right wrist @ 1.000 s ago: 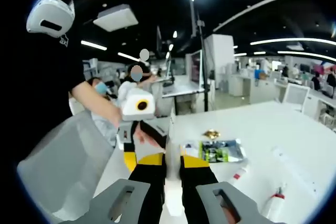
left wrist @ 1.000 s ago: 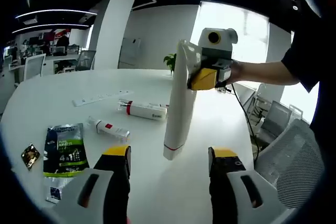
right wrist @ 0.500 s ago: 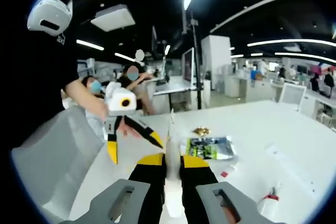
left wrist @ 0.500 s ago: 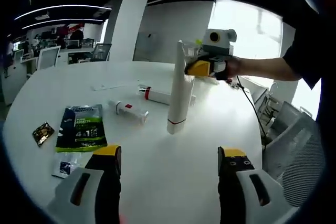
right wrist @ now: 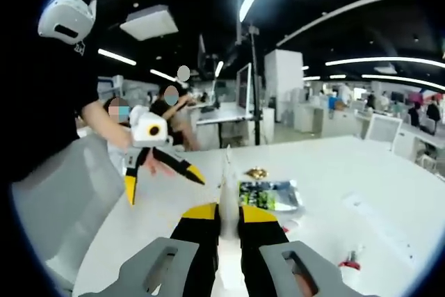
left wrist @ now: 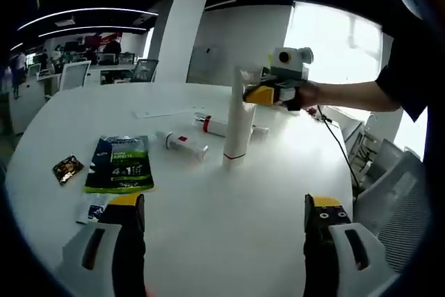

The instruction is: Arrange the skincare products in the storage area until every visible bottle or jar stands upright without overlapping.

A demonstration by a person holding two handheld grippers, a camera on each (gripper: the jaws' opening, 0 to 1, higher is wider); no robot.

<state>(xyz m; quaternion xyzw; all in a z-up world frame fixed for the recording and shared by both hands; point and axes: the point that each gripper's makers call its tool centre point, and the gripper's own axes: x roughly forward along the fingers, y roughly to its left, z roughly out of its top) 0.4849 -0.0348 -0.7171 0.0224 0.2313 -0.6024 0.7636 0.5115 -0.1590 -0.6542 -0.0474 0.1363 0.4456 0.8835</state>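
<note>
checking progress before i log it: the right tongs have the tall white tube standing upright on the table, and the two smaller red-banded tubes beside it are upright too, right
Not quite. In the left gripper view the right tongs do hold the tall white tube upright on the table, but the two smaller red-banded tubes beside it lie flat on their sides.

I counted three white tubes on the desk [left wrist: 208, 199]: one standing tube [left wrist: 235, 126] and two lying tubes, one with a red label [left wrist: 182, 144] left of it, one with a red band [left wrist: 217, 126] behind it. Further left were one green pouch [left wrist: 122, 165], one small gold packet [left wrist: 67, 169] and one small sachet [left wrist: 92, 208].
</note>
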